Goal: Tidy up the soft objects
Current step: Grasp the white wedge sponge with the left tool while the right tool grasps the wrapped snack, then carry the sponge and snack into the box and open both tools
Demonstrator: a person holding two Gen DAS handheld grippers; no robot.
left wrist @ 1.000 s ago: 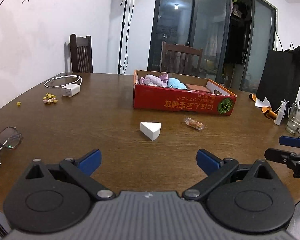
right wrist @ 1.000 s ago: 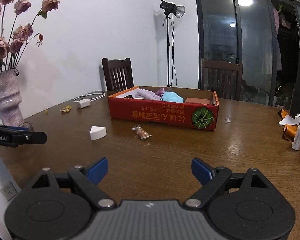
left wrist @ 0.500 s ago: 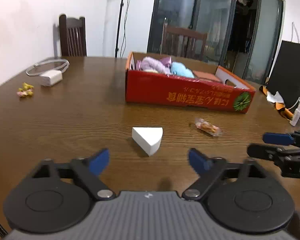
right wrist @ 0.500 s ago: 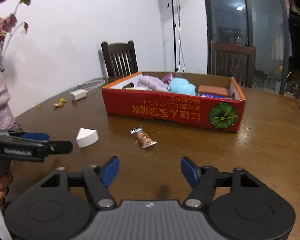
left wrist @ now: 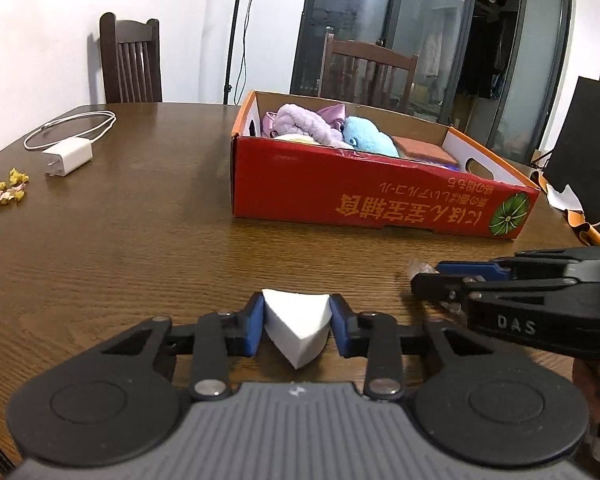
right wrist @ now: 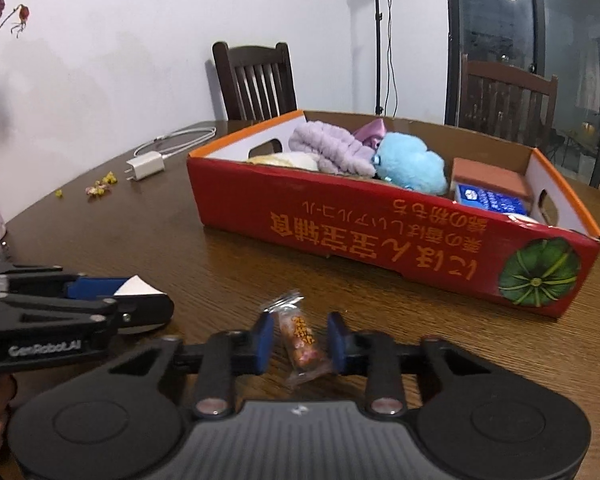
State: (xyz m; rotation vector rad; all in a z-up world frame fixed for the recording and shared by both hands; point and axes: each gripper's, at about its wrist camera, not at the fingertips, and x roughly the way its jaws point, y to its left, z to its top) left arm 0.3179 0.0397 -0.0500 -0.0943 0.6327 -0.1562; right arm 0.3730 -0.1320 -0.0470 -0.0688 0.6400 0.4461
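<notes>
Nearest, the left claw (left wrist: 297, 330) has just been closing, and its blue pads (left wrist: 255, 328) now press both sides of a white wedge-shaped foam sponge (left wrist: 296, 326) resting on the dark brown wooden desk (left wrist: 140, 240), so it is clenched on that sponge. Beside it at three o'clock, the right claw (right wrist: 299, 342) has also just been closing; a small clear-wrapped orange snack packet (right wrist: 302, 340) lies between its blue pads (right wrist: 265, 342) on the desk, and whether the pads actually press the wrapper cannot be told.

Farther off, at about one o'clock from the left claw, stands a red cardboard box with yellow lettering and a green melon print (left wrist: 380, 196). Inside it lie a lilac fluffy plush (right wrist: 332, 150), a light blue plush toy (right wrist: 410, 166), a brown flat pad (right wrist: 490, 176) and a blue printed packet (right wrist: 488, 200).

Out at ten o'clock sit a white charger with its coiled cable (left wrist: 68, 156) and small yellow and pink scraps (left wrist: 12, 192). Beyond the desk stand two dark wooden chairs (left wrist: 132, 64).
</notes>
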